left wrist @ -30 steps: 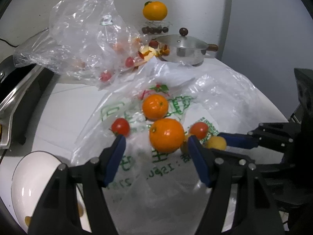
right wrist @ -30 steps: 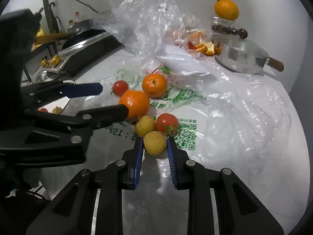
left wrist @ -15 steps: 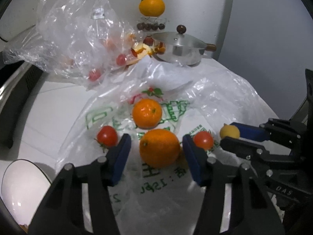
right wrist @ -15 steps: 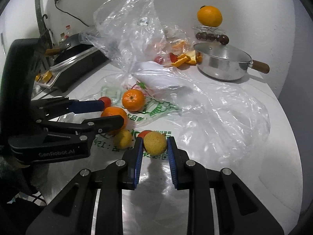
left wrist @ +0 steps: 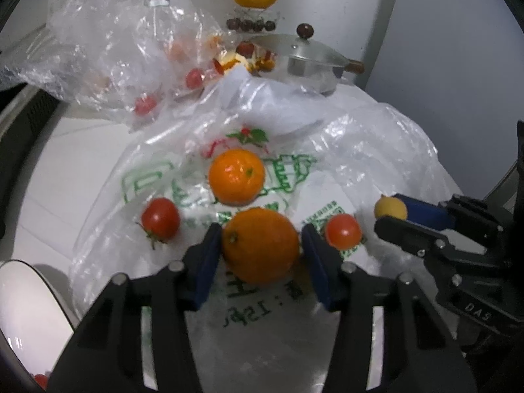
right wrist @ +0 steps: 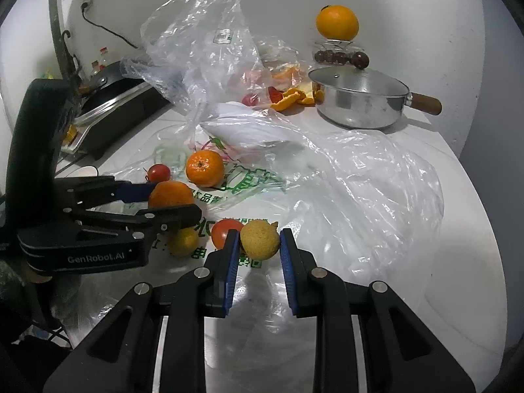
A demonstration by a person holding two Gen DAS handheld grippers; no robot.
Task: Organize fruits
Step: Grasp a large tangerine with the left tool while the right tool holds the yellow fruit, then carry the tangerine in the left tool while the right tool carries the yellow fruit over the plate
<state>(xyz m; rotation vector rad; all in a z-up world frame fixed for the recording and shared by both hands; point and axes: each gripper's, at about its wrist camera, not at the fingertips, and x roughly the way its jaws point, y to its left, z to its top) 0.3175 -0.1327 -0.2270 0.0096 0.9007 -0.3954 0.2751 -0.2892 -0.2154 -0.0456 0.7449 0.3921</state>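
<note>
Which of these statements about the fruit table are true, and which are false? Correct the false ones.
1. The right gripper holds a small yellow fruit. True.
2. The pot has no lid. False: a lid covers it.
3. An orange sits between the left gripper's closing fingers. True.
4. The loose fruit lies on a wooden board. False: it lies on a printed plastic bag.

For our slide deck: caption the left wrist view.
Left gripper closing around an orange on a printed plastic bag, tomatoes alongside.

White table (right wrist: pixel 458 262), clear plastic bags (right wrist: pixel 360 177), lidded steel pot (right wrist: pixel 357 104), white bowl (left wrist: pixel 29 311)
</note>
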